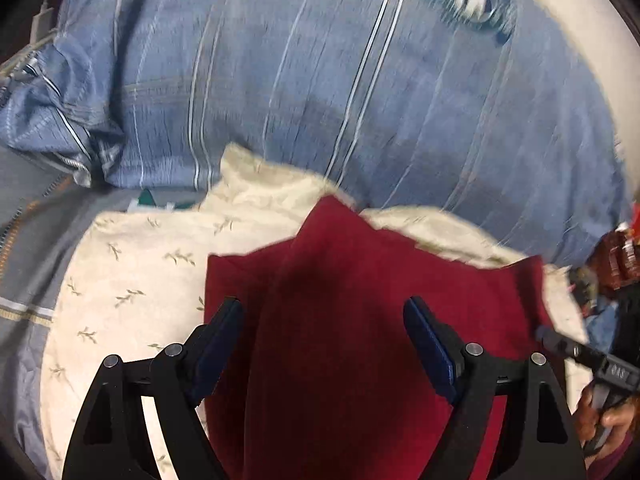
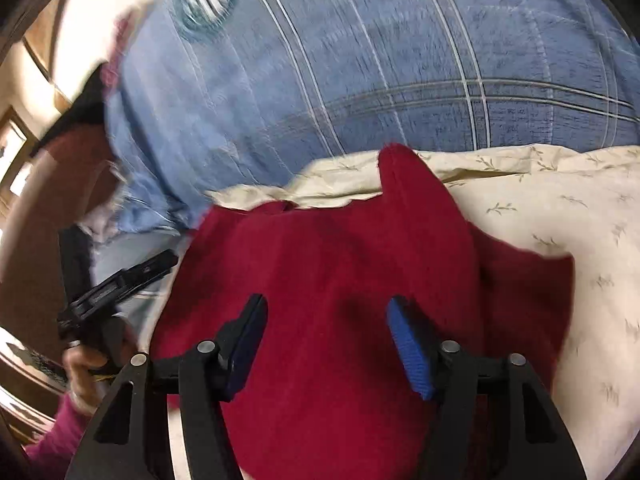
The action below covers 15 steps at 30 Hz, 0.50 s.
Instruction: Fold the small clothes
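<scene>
A dark red garment (image 1: 360,300) lies on a cream cloth with a leaf print (image 1: 132,272). My left gripper (image 1: 324,308) is open just above the red garment, its blue-padded jaws wide apart and empty. In the right wrist view the same red garment (image 2: 340,248) lies folded over, with a raised corner at the far edge. My right gripper (image 2: 326,306) is open over it, holding nothing. Each gripper shows at the edge of the other's view: the right one (image 1: 580,352) and the left one (image 2: 120,280).
A blue striped bedcover (image 1: 360,80) spreads behind the clothes, also in the right wrist view (image 2: 400,60). A grey cover with a zip (image 1: 28,240) lies at the left. The cream cloth (image 2: 560,220) extends to the right. A wooden floor and furniture (image 2: 24,140) show at the left.
</scene>
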Each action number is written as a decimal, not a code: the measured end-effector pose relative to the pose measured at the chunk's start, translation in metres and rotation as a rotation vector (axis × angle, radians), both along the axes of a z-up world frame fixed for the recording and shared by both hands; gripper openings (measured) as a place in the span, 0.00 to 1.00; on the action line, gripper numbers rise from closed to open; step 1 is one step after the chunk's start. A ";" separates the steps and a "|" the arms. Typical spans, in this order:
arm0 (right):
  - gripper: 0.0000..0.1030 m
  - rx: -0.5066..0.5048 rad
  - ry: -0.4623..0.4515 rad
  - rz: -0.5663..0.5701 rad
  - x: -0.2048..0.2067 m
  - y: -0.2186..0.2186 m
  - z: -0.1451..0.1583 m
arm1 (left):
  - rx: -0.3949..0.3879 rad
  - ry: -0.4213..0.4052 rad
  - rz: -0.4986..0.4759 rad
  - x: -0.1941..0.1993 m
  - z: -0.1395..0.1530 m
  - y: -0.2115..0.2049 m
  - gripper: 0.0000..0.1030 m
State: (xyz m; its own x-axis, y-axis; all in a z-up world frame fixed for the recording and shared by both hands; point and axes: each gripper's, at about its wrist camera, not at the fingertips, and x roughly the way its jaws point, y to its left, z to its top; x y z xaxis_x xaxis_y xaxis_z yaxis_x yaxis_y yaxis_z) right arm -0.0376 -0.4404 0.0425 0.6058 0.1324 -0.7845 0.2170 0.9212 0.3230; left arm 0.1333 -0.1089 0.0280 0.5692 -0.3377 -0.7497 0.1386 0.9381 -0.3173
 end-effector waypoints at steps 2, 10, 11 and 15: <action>0.61 -0.146 0.040 -0.096 0.012 -0.015 -0.009 | 0.034 0.033 0.011 0.009 -0.012 -0.004 0.79; 0.60 -0.056 -0.003 -0.250 -0.021 -0.069 0.001 | 0.040 0.017 0.006 0.003 -0.003 -0.004 0.79; 0.62 -0.076 -0.010 -0.264 -0.030 -0.067 0.009 | 0.037 0.009 0.006 -0.004 0.001 -0.001 0.79; 0.62 -0.058 -0.046 -0.208 -0.069 -0.049 0.029 | 0.032 -0.027 0.004 -0.042 0.013 0.021 0.79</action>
